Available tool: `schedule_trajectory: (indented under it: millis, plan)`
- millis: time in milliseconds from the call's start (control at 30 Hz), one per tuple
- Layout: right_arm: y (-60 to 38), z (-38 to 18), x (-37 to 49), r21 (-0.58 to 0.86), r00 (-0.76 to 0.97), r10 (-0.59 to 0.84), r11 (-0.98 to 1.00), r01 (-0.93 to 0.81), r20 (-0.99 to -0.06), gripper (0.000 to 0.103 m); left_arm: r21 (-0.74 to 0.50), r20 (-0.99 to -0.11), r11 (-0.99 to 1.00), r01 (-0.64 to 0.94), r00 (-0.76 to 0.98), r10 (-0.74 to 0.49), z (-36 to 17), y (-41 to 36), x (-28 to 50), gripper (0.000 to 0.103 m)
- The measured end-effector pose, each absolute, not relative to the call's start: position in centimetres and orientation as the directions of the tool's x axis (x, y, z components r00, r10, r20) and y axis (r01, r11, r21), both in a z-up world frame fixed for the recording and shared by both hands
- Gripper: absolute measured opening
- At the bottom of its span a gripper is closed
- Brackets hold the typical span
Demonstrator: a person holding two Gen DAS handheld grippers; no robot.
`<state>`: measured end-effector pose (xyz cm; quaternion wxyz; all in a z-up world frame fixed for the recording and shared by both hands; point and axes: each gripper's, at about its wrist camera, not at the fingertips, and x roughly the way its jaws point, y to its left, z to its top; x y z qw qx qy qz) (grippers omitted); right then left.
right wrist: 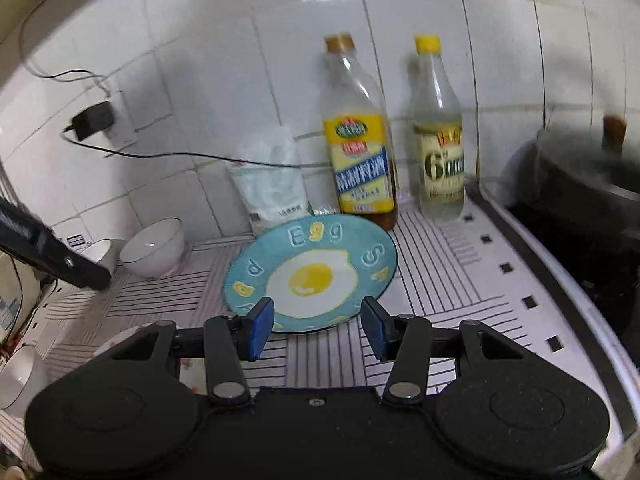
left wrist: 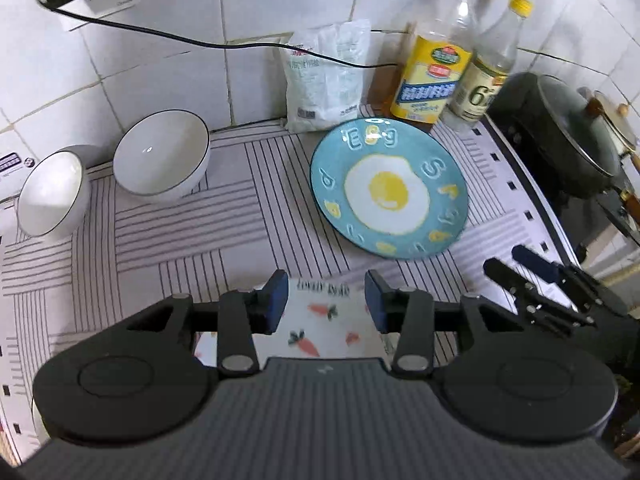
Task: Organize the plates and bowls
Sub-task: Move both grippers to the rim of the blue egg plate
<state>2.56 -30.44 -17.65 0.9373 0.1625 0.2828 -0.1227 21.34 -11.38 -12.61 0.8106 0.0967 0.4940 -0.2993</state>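
A blue plate point(left wrist: 388, 188) with a fried-egg picture lies on the striped counter mat; it also shows in the right wrist view point(right wrist: 312, 272). Two white bowls point(left wrist: 162, 156) point(left wrist: 52, 194) stand at the back left by the wall, seen small in the right wrist view point(right wrist: 154, 246). A white plate with carrot print point(left wrist: 320, 328) lies under my left gripper point(left wrist: 326, 300), which is open and empty. My right gripper point(right wrist: 318, 328) is open and empty, hovering at the blue plate's near rim; it shows in the left wrist view point(left wrist: 520, 264) at right.
Two bottles point(left wrist: 436, 68) point(left wrist: 484, 76) and a white bag point(left wrist: 326, 76) stand against the tiled wall. A dark pan point(left wrist: 572, 128) sits on the stove at right. A cable point(left wrist: 200, 42) runs from a wall socket. Another white dish point(right wrist: 16, 376) sits at far left.
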Motion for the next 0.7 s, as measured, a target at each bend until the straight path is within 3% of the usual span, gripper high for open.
schedule_trajectory:
  millis: [400,700]
  plan:
    - [-35.0,-24.5,7.7,0.393,0.779,-0.058,0.839,0.377,-0.624,0.053,-0.146,-0.879,0.854,0.500,0.331,-0.344,-18.1,-15.5,28.0,0.044]
    - [-35.5,-25.4,10.8,0.392,0.766,-0.032,0.844,0.365,-0.642,0.053,-0.124,-0.861,0.833,0.539,0.359,-0.360,-22.0,-18.0,30.1,0.047]
